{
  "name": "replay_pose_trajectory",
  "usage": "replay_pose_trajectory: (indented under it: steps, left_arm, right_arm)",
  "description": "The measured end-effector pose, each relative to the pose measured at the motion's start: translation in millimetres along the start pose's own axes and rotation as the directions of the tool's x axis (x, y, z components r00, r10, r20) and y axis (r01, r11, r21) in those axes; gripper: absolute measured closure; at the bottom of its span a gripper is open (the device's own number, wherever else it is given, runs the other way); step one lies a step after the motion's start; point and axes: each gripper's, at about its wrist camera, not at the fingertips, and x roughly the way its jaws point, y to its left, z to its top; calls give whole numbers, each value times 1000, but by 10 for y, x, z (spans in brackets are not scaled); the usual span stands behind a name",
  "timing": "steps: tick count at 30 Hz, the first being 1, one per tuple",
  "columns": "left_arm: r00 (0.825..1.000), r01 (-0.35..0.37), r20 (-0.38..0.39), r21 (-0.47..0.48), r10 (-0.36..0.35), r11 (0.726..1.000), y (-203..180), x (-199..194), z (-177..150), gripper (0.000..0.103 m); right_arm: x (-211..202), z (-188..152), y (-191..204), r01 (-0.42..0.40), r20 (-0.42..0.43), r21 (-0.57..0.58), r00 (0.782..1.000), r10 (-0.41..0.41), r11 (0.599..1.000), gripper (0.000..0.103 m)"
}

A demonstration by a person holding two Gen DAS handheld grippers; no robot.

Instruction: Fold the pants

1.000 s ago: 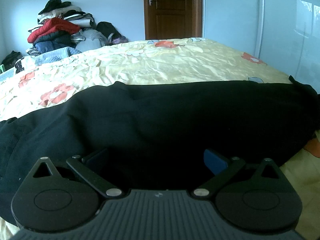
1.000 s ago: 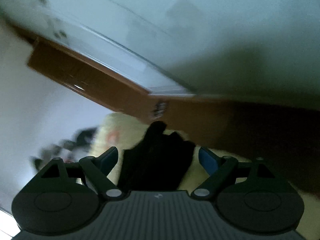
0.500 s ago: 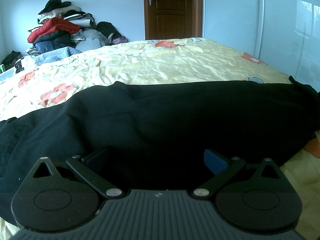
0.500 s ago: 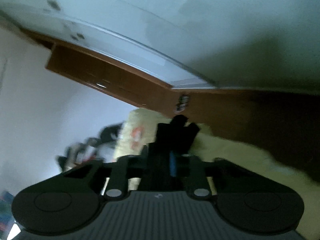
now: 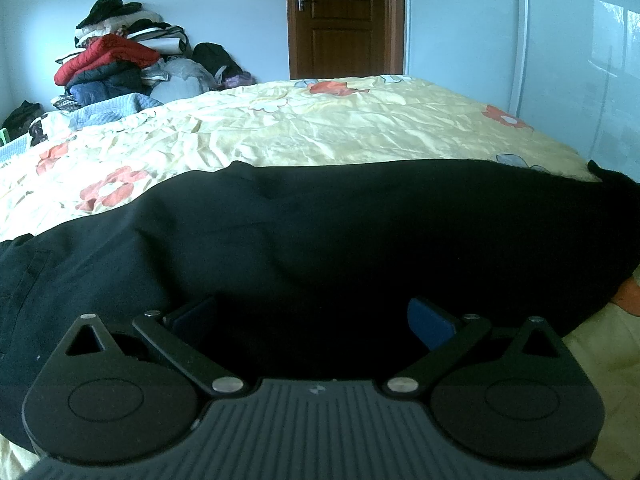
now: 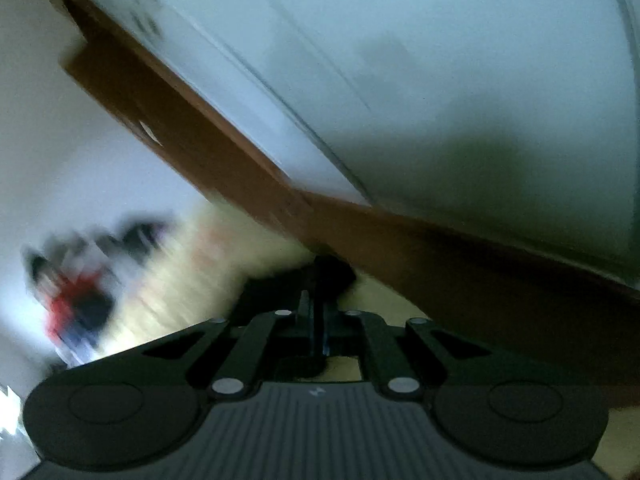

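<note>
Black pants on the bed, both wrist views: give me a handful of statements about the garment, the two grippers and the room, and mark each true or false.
1. The black pants lie spread across the yellow floral bedsheet. True.
2. The left gripper is shut on the pants. False: its jaws stand wide open, with the cloth in front of them.
3. The right gripper is closed on black fabric. True.
4. The wooden door stands wide open. False: it is closed.
5. A pile of clothes sits against the far wall. True.
</note>
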Motion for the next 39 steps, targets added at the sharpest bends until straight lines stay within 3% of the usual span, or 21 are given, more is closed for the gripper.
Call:
replay_pose_trajectory:
  steps: [3, 4, 6, 8, 10, 11, 12, 15, 18, 20, 22, 23, 24, 25, 29, 35, 37, 39]
  left_arm:
    - [1000, 0, 0, 0, 0, 1000, 1, 0, 0, 0]
    - [1000, 0, 0, 0, 0, 1000, 1, 1, 0, 0]
    - [1000, 0, 0, 0, 0, 1000, 1, 0, 1, 0]
    - [1000, 0, 0, 0, 0, 1000, 1, 0, 1, 0]
    - [1000, 0, 0, 0, 0, 1000, 2, 0, 1, 0]
    - [1000, 0, 0, 0, 0, 1000, 2, -1, 1, 0]
    - [1000, 0, 0, 0, 0, 1000, 2, -2, -1, 0]
    - [1000, 0, 0, 0, 0, 1000, 3, -1, 1, 0]
    - [1000, 0, 0, 0, 0, 1000, 2, -1, 1, 0]
    - [1000, 0, 0, 0, 0, 1000, 2, -1, 1, 0]
    - [1000, 0, 0, 0, 0, 1000, 3, -1, 1, 0]
    - [1000, 0, 0, 0, 0, 1000, 3, -3, -1, 0]
    - [1000, 0, 0, -1, 0, 1000, 3, -2, 0, 0]
    - [1000, 0, 0, 0, 0, 1000, 3, -1, 1, 0]
    - [1000, 0, 0, 0, 0, 1000, 3, -1, 1, 0]
    - [1000, 0, 0, 0, 0, 1000, 3, -3, 0, 0]
    - [1000, 0, 0, 0, 0, 1000, 4, -2, 1, 0]
    - [1000, 1, 0, -1, -1, 1000, 4, -3, 0, 0]
  right_arm:
    - [14, -26, -112, 33, 5, 63, 999, -33, 997, 89]
    - [-39, -6, -74, 70, 52, 62, 996, -73, 996, 85]
    - [-182, -5, 119, 179, 201, -20, 964, -172, 984, 76]
    - [-283, 1, 344, 230, 292, -135, 939, -183, 964, 71]
    - [-274, 67, 499, 186, 293, -229, 949, -114, 955, 50]
    - [-234, 117, 540, 155, 264, -259, 961, -84, 953, 34]
    - [-165, 168, 553, 127, 227, -282, 972, -62, 951, 32]
    - [199, 347, 443, 91, 80, -286, 994, -71, 954, 32]
    - [548, 428, 92, 8, -97, -126, 995, -20, 992, 32]
    - [633, 446, -99, -57, -144, -19, 988, 54, 998, 34]
    - [641, 430, -148, -105, -165, -8, 981, 102, 994, 56]
    - [641, 423, -135, -109, -168, -19, 980, 104, 994, 75]
    - [616, 413, -115, -116, -166, -45, 980, 107, 992, 84]
    - [579, 406, -82, -126, -163, -78, 980, 112, 989, 87]
    - [448, 479, 110, -105, -99, -196, 991, 87, 975, 92]
    - [606, 750, 711, -109, 34, -323, 991, 127, 940, 94]
    - [740, 834, 900, -58, 44, -365, 996, 79, 929, 94]
    - [936, 832, 981, 43, 21, -413, 999, -37, 910, 94]
